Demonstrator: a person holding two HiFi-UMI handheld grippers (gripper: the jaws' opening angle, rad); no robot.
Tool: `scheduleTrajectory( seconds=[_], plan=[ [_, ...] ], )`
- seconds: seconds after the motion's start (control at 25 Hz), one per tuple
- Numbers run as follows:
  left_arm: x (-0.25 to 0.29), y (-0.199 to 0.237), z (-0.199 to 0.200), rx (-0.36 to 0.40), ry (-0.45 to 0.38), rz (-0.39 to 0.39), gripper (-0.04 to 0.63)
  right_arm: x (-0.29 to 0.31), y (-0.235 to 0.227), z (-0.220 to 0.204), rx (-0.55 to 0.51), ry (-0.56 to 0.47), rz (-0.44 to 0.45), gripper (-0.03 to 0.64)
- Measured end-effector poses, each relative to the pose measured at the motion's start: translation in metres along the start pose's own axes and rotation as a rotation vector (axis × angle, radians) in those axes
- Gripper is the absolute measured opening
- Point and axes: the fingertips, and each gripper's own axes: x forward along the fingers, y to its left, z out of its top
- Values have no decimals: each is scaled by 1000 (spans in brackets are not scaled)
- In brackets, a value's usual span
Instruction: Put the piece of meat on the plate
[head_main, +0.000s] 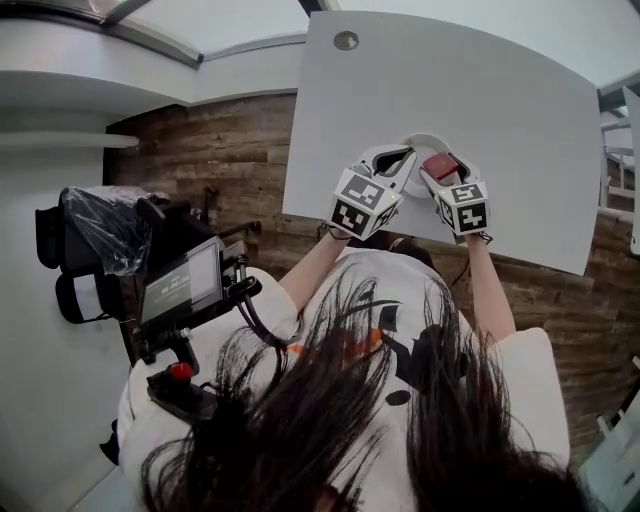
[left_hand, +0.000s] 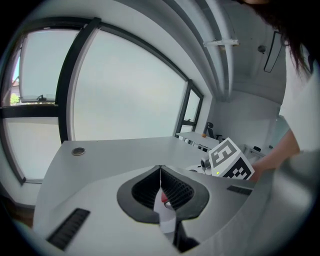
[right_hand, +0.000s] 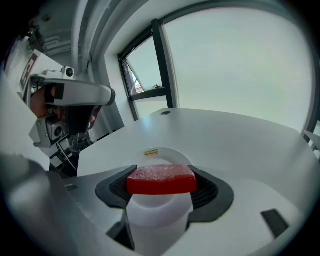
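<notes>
The right tool (right_hand: 161, 183) is clamped on the meat (right_hand: 161, 176), a red slab held flat with one jaw at each end. In the right gripper view the meat hangs over the white plate (right_hand: 167, 152), and it covers the plate's near half. Only the far rim at 12 o'clock shows, with a small yellow label whose print is too small to read. Whether the meat touches the plate cannot be told from either view.

In the head view the plate (head_main: 428, 141) is mostly hidden. The left tool (head_main: 393, 159) overlaps it at 9 o'clock and the right tool at 4 o'clock, leaving a thin arc of rim at the top. Only the meat's top face shows there as a red patch.

The left tool is closed, its ribbed pads meeting along one line with nothing between them. Through the slot under the pads a speck of red and white shows, too small to identify. The right tool's marker cube (left_hand: 229, 160) sits at 3 o'clock in that view and hides what lies behind it.

The surface (head_main: 480, 90) is cut off at the frame's right edge. Dark hair (head_main: 400, 430) fills the lower part of the head view.
</notes>
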Motion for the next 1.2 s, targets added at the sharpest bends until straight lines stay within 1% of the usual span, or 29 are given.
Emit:
scheduleTrajectory(
  seconds=[0.12, 0.28, 0.48, 0.64, 0.88, 1.2],
  plan=[
    [1, -2, -1, 3, 5, -8, 8, 1, 8, -9, -18, 29, 11, 313],
    [2, -4, 2, -1, -3, -16, 8, -1, 12, -22, -14, 56, 7, 313],
    [3, -8, 0, 0, 6, -27, 8, -10, 17, -29, -105, 79, 20, 311],
    [3, -7, 1, 1, 4, -29, 8, -12, 19, -33, -142, 98, 33, 312],
    [4, -6, 2, 1, 3, -26, 8, -15, 20, -39, -233, 122, 52, 311],
    [5, -5, 1, 2, 12, -25, 8, -16, 18, -42, -271, 121, 55, 311]
  ],
)
